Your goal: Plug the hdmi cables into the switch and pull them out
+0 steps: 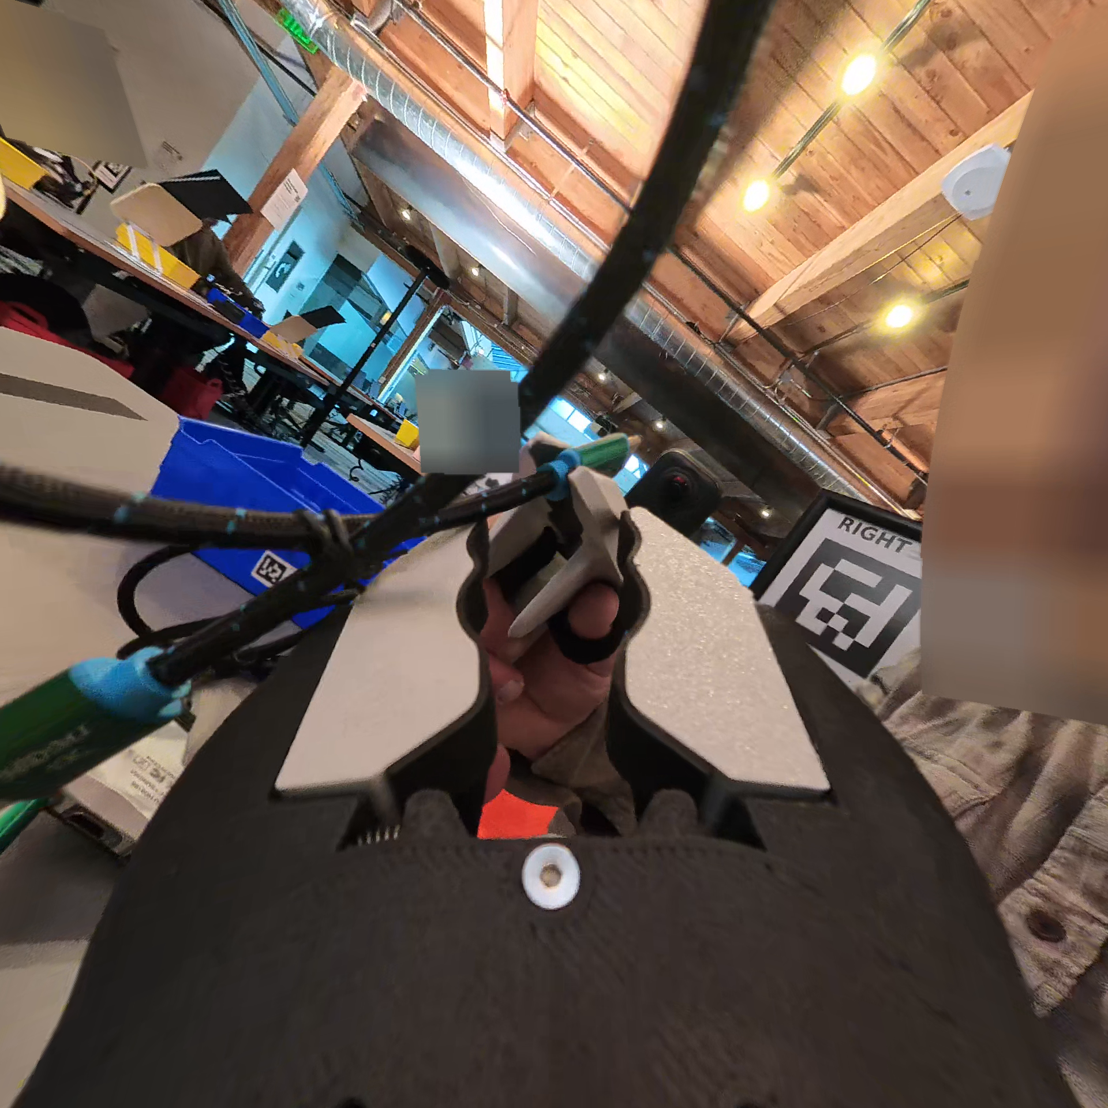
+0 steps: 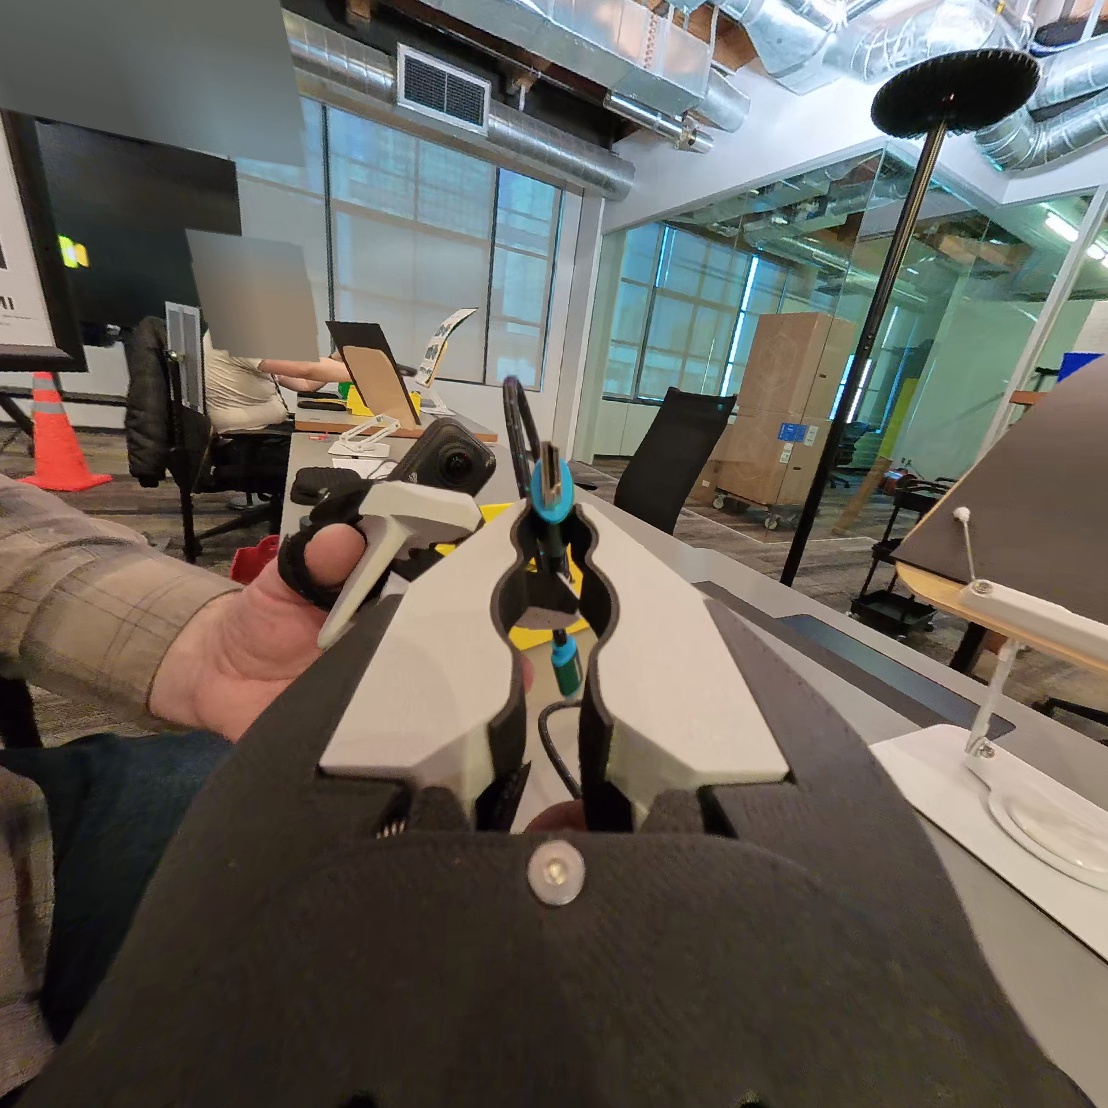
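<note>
My right gripper (image 2: 551, 517) is shut on a green HDMI plug (image 2: 549, 475) with a blue collar, held up in the air with its metal end pointing away. The left wrist view shows this plug (image 1: 599, 452) past the right gripper's fingertips. Its black braided cable (image 1: 372, 551) runs down-left to a second green plug (image 1: 66, 728) beside a grey box with ports, the switch (image 1: 129, 779). I cannot tell whether that plug is seated. My left gripper (image 1: 551, 533) is open and empty, pointing at the right gripper. The left gripper's trigger (image 2: 384, 539) and a hand show in the right wrist view.
A blue bin (image 1: 252, 473) stands behind the cables. A black-and-white marker board (image 1: 851, 590) is at the right. A tilted board on a white stand (image 2: 1013, 539) sits on the grey table (image 2: 779, 605). A person (image 2: 240, 390) sits at a far desk. My two grippers' fingertips are within a few centimetres of each other.
</note>
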`<action>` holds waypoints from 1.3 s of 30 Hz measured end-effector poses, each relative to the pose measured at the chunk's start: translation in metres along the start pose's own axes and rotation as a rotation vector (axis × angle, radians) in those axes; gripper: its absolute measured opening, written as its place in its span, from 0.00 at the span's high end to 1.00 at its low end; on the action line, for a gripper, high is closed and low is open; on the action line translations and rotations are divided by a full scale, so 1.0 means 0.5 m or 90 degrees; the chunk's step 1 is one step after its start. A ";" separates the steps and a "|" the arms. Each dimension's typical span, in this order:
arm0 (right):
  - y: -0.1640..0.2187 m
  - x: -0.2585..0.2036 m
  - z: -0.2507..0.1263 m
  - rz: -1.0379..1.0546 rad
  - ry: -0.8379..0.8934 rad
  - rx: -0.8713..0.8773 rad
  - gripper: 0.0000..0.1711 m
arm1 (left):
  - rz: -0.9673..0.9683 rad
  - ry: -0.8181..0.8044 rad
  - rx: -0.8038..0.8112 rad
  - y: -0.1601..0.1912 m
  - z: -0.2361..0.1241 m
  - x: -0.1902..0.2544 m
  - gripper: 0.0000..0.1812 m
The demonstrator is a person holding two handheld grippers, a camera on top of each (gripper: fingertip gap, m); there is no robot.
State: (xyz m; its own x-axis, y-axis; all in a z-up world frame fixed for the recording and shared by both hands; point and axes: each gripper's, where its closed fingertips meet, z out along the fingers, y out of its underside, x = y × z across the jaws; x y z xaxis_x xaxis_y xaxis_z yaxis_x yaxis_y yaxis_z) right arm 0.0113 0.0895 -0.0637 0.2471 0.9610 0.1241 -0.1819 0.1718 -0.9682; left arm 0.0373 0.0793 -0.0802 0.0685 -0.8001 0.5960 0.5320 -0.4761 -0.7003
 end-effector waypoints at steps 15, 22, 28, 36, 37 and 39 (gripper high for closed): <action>0.031 -0.023 -0.001 -0.001 -0.064 -0.038 0.95 | 0.106 -0.056 0.012 -0.050 -0.013 0.001 0.90; 0.041 -0.020 -0.002 -0.023 -0.058 -0.057 0.95 | 0.143 -0.096 -0.029 -0.029 -0.010 -0.015 0.94; 0.053 -0.009 0.000 -0.034 -0.042 -0.077 0.93 | 0.174 -0.108 -0.046 -0.028 -0.009 -0.014 0.97; 0.061 0.007 0.001 -0.032 -0.016 -0.095 0.89 | 0.226 -0.125 -0.060 -0.034 -0.013 -0.017 0.97; 0.062 0.011 0.000 -0.028 -0.013 -0.096 0.88 | 0.240 -0.127 -0.065 -0.036 -0.014 -0.016 0.97; 0.060 0.017 -0.003 -0.022 -0.010 -0.096 0.85 | 0.275 -0.134 -0.077 -0.040 -0.017 -0.017 0.97</action>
State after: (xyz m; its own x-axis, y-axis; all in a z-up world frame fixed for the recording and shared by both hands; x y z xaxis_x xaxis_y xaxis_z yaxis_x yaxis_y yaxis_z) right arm 0.0095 0.1025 -0.0923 0.2349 0.9588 0.1596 -0.0287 0.1709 -0.9849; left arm 0.0187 0.0924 -0.0745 0.4369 -0.8485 0.2987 0.3157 -0.1663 -0.9342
